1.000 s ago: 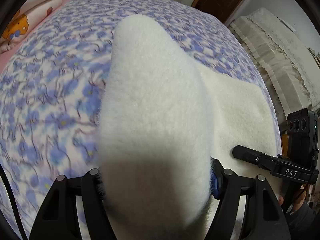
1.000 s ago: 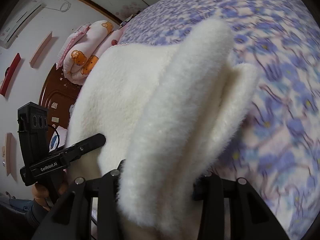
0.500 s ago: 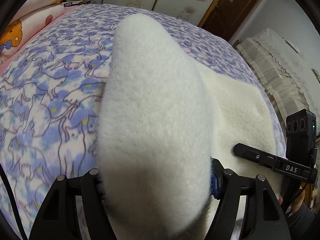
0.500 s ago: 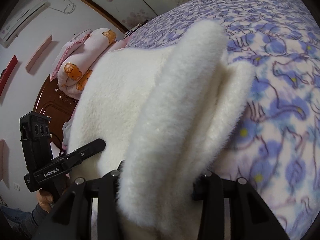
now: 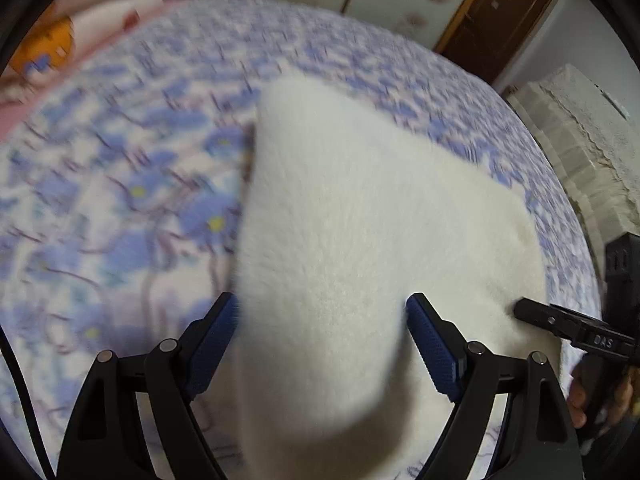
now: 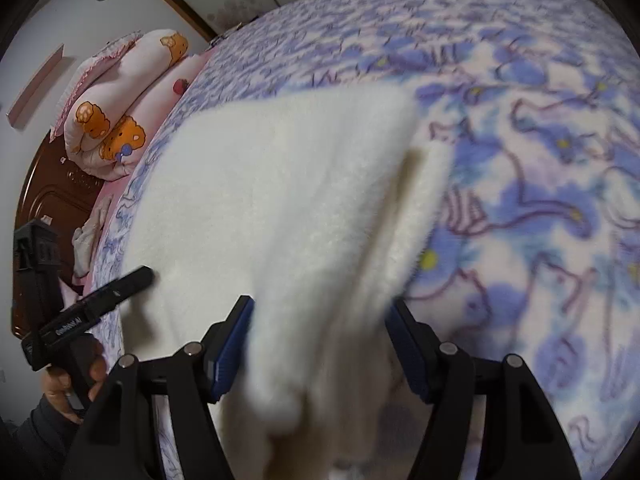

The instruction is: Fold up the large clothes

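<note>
On flowered bedspread (image 5: 120, 200), fluffy white garment (image 5: 340, 220) folded double, between opening left gripper (image 5: 322, 334) and opening right gripper (image 6: 320, 336); orange-bear quilt (image 6: 116, 120) sharp only from right wrist.

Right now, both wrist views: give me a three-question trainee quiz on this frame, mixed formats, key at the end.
1. True or false: the white fleece garment lies on a bedspread with a blue floral print.
2. Multiple choice: what sits between the blue pads of the left gripper? A) a fold of the white fleece B) a pillow C) nothing
3. Short answer: in the right wrist view, what lies at the head of the bed, upper left?

Key:
1. True.
2. A. The jaws are opening, with the fleece between them; the right gripper is doing the same.
3. A rolled pink quilt with bear prints.
</note>
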The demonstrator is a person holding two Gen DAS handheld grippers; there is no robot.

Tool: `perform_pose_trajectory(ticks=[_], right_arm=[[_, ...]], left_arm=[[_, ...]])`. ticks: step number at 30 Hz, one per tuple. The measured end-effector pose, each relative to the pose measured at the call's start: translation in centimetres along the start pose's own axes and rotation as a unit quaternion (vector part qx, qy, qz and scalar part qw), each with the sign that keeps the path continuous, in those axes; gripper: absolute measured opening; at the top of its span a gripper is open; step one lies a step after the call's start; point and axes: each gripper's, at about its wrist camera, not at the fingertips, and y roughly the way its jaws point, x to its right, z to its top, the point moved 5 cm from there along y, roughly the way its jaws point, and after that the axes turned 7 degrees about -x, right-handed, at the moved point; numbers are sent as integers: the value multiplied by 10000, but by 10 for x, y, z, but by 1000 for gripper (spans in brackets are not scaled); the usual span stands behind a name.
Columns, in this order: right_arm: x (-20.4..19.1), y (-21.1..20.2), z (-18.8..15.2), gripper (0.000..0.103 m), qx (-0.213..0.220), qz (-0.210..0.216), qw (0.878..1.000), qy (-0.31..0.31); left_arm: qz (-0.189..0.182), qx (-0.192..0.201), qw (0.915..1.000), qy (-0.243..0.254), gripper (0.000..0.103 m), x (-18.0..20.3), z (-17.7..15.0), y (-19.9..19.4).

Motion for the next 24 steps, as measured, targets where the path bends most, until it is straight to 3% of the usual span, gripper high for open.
perform_pose_trajectory(ticks=[2,3,6,7,10,12,13,14,16,21,23,24], right_arm=[[-3,-24,-6,66,396,-335,9986,-31],[-5,-38,-10,66,683,-452,9966,-42],[-28,-61,-22,64,1161,-481,9915,-327],[-38,-62,-25,53,1183,-444,9910,-451],[-59,-45,-34,18,940,-402,9918,-765],[-52,-22,-38,11,714,-751,9915,-793],[-44,-13,-40,0,635,-977,9905,-735],[-34,-6,-40,0,556,-1072,9904,-677],[-24,0,-42,0,484,-867,9934,-571],[-30,-10,-39,0,317,-813,9945,-585],[-32,-21,-47,2,265,-567,9972,-406],[-32,-28,-51,2,258,-494,9979,-323]], left_arm=[[109,395,9991,56,82,8,-3,-27],[116,560,9983,70,75,13,-6,-39],[28,586,9982,118,31,31,-17,-48],[33,527,9985,132,20,36,-22,-44],[287,321,9989,196,17,42,-36,-25],[444,280,9985,162,14,38,-48,-23],[586,282,9978,151,8,33,-49,-19],[624,247,9976,151,6,28,-53,-17],[545,151,9984,75,4,22,-54,-11],[563,-10,9984,-93,6,23,-53,-15],[394,-108,9985,-357,18,26,-55,-23],[375,-144,9983,-431,35,28,-57,-27]])
